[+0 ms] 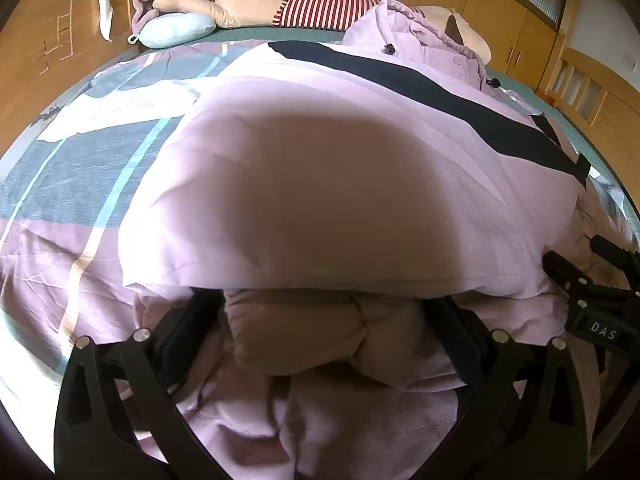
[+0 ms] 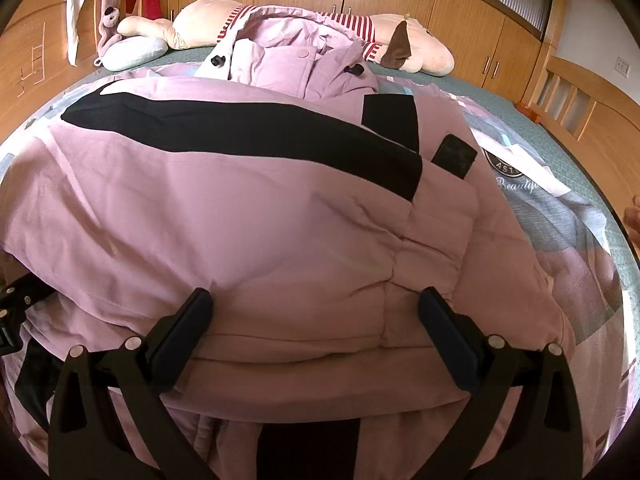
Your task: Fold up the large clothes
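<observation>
jacket (image 2: 248, 216) fills both views, hiding plush dog (image 2: 404, 46) behind.

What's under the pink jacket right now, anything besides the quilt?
Only the patterned quilt shows around the pink jacket, on the green bedsheet. Whatever lies directly beneath the jacket's bulk is covered and cannot be seen.

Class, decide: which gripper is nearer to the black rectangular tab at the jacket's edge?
Right. The right gripper sits at the jacket hem just below the black tab; the left gripper is further along the hem, the tab far to its right.
</observation>
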The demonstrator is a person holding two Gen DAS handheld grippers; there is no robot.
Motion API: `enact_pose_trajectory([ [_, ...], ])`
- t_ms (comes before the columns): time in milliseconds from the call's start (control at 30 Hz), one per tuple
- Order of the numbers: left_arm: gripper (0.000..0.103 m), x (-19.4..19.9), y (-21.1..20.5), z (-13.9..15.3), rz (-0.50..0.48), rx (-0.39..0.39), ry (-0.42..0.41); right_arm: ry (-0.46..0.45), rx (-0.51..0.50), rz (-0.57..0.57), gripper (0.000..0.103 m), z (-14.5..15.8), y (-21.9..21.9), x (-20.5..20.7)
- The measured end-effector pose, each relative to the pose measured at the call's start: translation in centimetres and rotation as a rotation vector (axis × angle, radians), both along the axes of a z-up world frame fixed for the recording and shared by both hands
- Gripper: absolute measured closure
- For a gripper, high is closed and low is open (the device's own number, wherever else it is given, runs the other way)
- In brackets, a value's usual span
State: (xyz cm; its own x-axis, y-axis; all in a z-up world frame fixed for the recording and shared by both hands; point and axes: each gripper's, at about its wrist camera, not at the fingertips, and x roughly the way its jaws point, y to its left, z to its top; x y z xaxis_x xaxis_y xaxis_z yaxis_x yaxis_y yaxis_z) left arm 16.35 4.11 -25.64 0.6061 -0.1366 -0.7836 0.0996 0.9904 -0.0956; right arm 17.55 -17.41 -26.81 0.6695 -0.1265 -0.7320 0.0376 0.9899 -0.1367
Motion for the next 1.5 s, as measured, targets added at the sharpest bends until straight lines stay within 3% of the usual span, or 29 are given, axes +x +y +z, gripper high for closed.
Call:
enact_pose_trajectory([
  [367,0.002,0.2,0.0,0.1,-0.001,0.005,0.021,-0.02,-0.007,-0.011,0.001,-0.1,0.1,-0.1],
  [467,0.002,0.2,0.1,0.2,-0.005,0.001,0.024,0.051,-0.03,0.033,0.001,0.5,0.4,0.5],
  [533,0.002,0.2,0.1,0.2,-0.005,0.003,0.024,0.16,-0.083,0.113,0.002,1.9,1.0,1.2],
  [567,0.002,0.2,0.1,0.2,-0.004,0.006,0.024,0.15,-0.1,0.14,0.002,3.3,1.3,0.9],
  [700,0.002,0.2,-0.1,0.2,-0.002,0.013,0.023,-0.124,-0.028,0.279,0.001,14.2,2.3,0.2],
  [800,0.002,0.2,-0.1,0.2,0.0,0.014,0.023,-0.113,0.03,0.234,0.001,18.7,1.7,6.4],
  [900,0.002,0.2,-0.1,0.2,-0.001,0.012,0.022,-0.077,-0.071,0.045,0.001,19.6,0.3,15.8],
  [933,0.002,0.2,-0.1,0.2,-0.001,0.011,0.022,-0.073,-0.075,0.048,0.001,19.4,0.1,18.2],
  [1000,0.002,0.2,-0.1,0.2,-0.001,0.009,0.021,-0.067,-0.113,0.005,0.001,18.2,-1.3,25.1],
  [1067,0.002,0.1,-0.1,0.2,0.0,0.009,0.019,-0.029,-0.081,-0.051,0.001,16.4,-3.2,29.9],
  [1167,0.002,0.1,-0.3,0.2,0.012,0.019,0.01,0.029,0.016,-0.107,0.001,12.8,-5.3,34.9],
  [1233,0.002,0.0,-0.5,0.1,0.015,0.031,0.002,0.068,-0.02,-0.131,0.001,10.0,-5.5,37.5],
  [1300,0.002,0.0,-0.4,0.1,0.017,0.024,-0.002,0.145,-0.026,-0.111,0.01,7.3,-5.3,39.8],
  [1333,0.002,0.1,-0.4,0.1,0.018,0.024,-0.004,0.165,-0.022,-0.108,0.03,6.5,-5.2,40.2],
  [1367,0.002,0.1,-0.4,0.1,0.019,0.025,-0.005,0.172,-0.022,-0.102,0.077,5.8,-4.9,40.4],
  [1400,0.002,0.1,-0.5,0.1,0.02,0.026,-0.005,0.173,-0.039,-0.107,0.098,5.6,-4.8,40.3],
  [1433,0.002,0.2,-0.5,0.1,0.021,0.027,-0.005,0.156,-0.07,-0.125,0.097,5.7,-4.4,39.9],
  [1500,0.002,0.2,-0.6,0.1,0.021,0.026,-0.003,0.031,-0.065,-0.109,0.098,8.3,-3.8,37.8],
])
